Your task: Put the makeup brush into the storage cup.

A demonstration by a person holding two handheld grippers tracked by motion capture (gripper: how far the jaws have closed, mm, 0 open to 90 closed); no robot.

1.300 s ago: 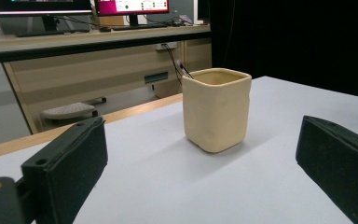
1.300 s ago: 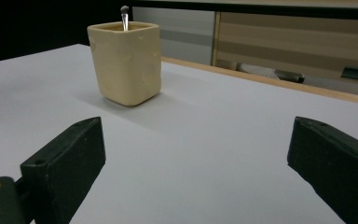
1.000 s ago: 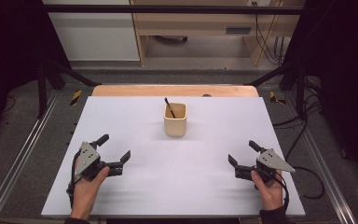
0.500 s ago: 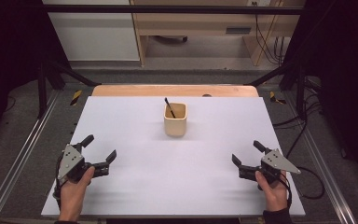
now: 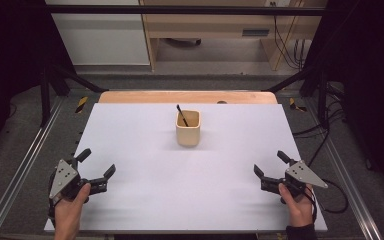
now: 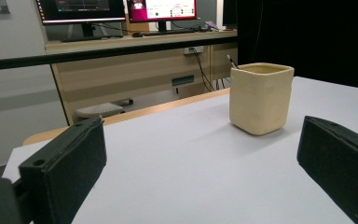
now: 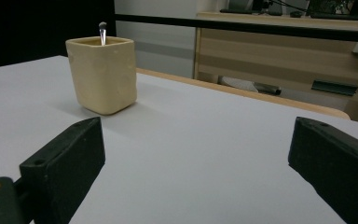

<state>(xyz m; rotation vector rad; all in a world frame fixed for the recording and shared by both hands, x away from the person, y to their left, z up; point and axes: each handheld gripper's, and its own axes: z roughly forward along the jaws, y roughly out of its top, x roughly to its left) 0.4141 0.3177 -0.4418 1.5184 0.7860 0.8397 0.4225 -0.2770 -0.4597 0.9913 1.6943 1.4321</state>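
The left gripper [image 5: 96, 168] has its jaws spread wide, holding nothing. The beige cup [image 5: 188, 127] with a dark stick [image 5: 181, 115] stands well ahead, between both. The right gripper [image 5: 271, 164] gapes equally wide, empty.

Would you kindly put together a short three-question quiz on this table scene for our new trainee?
1. True or false: the left tool is shut on the cup.
2. What stands inside the cup? A) a dark stick B) a banana C) a sponge
3. Fill in: both tools rest near the table's ____ edge, the right tool included.

Key:
1. False; its jaws are open and hold nothing, well apart from the cup.
2. A; the dark stick leans out over the rim.
3. Near, on the person's side.
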